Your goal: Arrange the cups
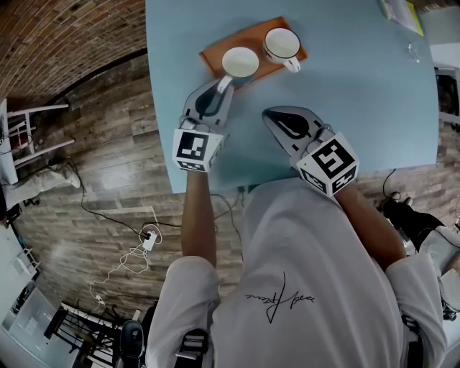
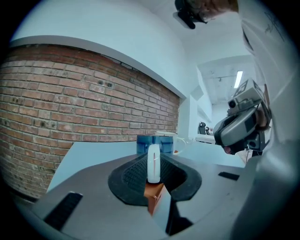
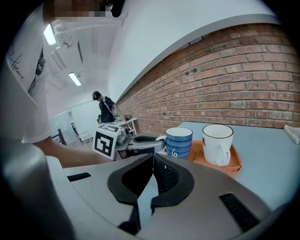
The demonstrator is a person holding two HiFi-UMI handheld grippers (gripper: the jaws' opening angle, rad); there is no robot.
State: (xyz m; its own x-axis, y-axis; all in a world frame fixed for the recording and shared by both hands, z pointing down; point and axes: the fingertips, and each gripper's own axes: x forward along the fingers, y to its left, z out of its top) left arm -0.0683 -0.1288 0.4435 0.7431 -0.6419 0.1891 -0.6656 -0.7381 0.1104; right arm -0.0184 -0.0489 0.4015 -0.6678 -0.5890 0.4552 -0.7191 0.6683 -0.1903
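A blue-striped cup [image 1: 240, 62] with a white inside stands on the left part of an orange tray [image 1: 213, 53]. A white cup [image 1: 282, 44] with a dark rim stands beside it on the tray's right part. My left gripper [image 1: 227, 83] is shut on the blue cup's white handle [image 2: 153, 164], which stands upright between the pads. The blue cup [image 2: 154, 143] rises just behind the handle. My right gripper [image 1: 267, 115] is shut and holds nothing, low over the table near the front edge. In the right gripper view, that gripper [image 3: 152, 157] faces both cups [image 3: 179, 143] [image 3: 217, 143].
The light blue table [image 1: 359, 108] ends close in front of the person's body. A yellow-green item [image 1: 401, 14] lies at the far right corner. Cables [image 1: 136, 248] run over the wooden floor on the left. Another person [image 3: 103, 105] stands far off by the brick wall.
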